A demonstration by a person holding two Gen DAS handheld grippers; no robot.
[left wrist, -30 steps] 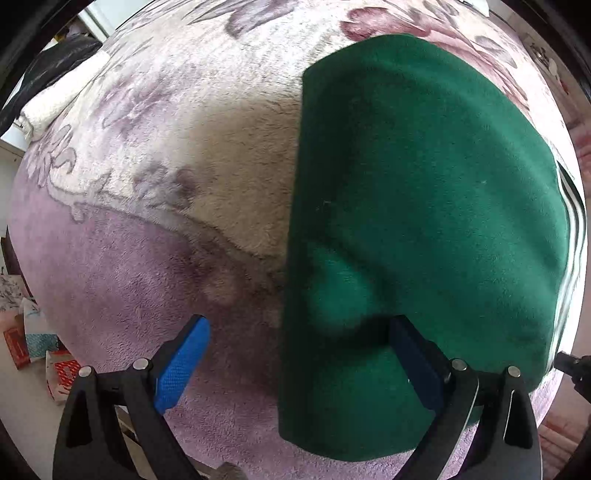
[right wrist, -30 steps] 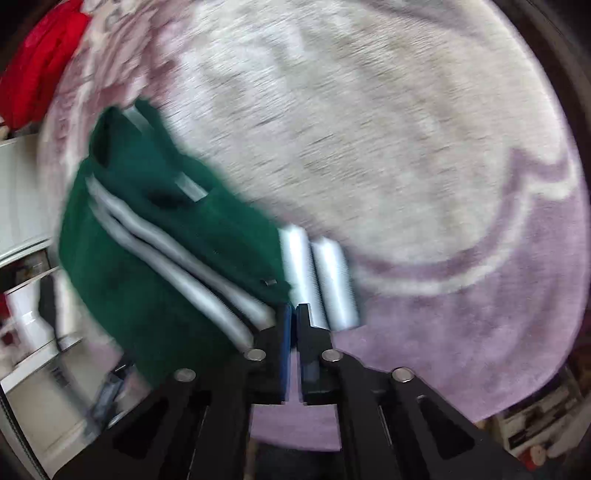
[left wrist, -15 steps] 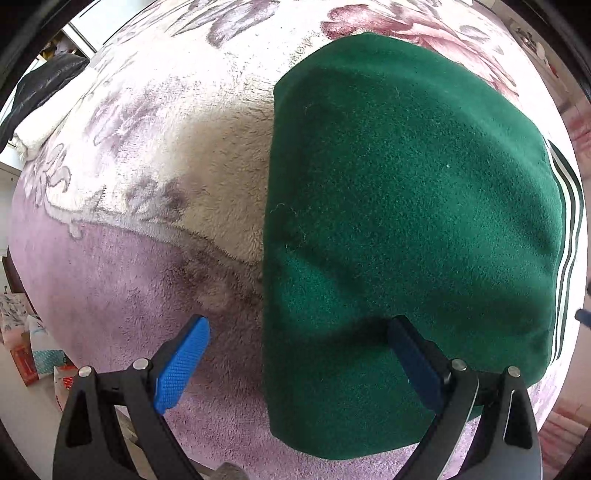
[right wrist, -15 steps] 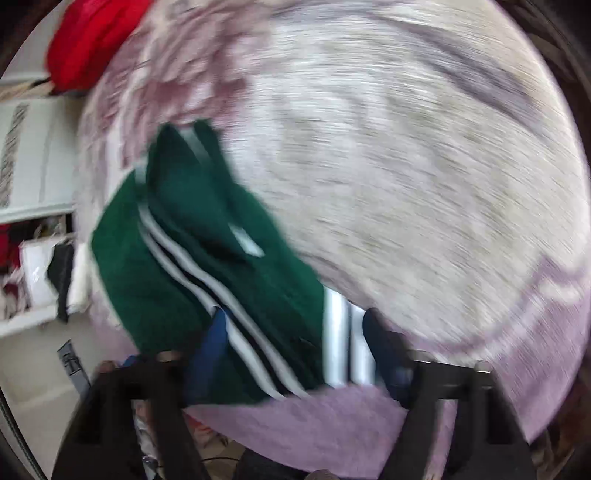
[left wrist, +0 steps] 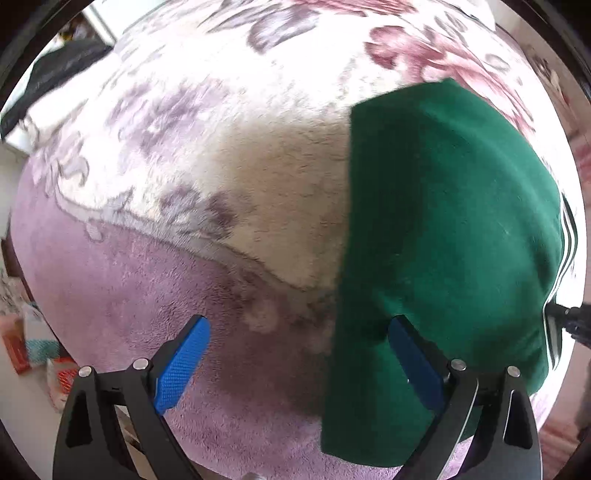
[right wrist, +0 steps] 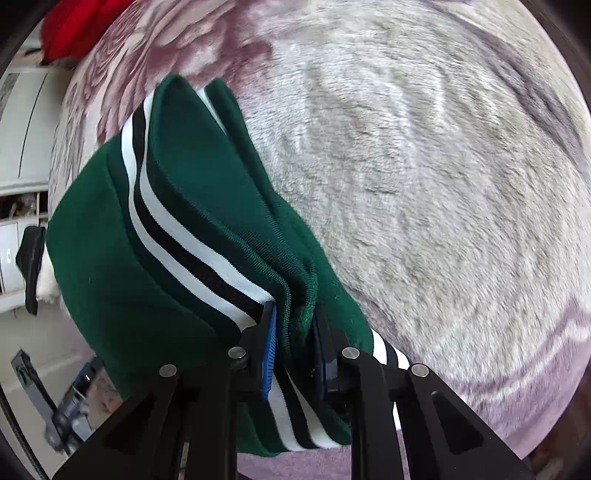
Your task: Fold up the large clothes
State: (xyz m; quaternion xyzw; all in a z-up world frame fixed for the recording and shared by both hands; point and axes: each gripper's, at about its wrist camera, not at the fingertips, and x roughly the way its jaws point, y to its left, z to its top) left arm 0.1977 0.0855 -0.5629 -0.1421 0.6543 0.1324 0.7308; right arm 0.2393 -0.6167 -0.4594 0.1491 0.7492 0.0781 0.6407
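A dark green garment [left wrist: 443,229] with white and black striped trim lies folded on a plush floral blanket [left wrist: 184,184]. My left gripper [left wrist: 295,354] is open and empty, its right finger [left wrist: 413,362] over the garment's near left edge. In the right wrist view the garment [right wrist: 122,266] shows its striped hem [right wrist: 192,254]. My right gripper [right wrist: 295,339] is shut on a bunched green fold at the striped edge.
The blanket [right wrist: 424,184] is cream with purple flowers and a lilac border. A red cloth [right wrist: 77,22] lies at the far left corner. White furniture [right wrist: 22,147] and floor clutter [left wrist: 33,354] stand beside the bed.
My right gripper opened half a second ago and has now closed on the garment's striped edge. My left gripper has shifted left, so the garment sits further right in its view.
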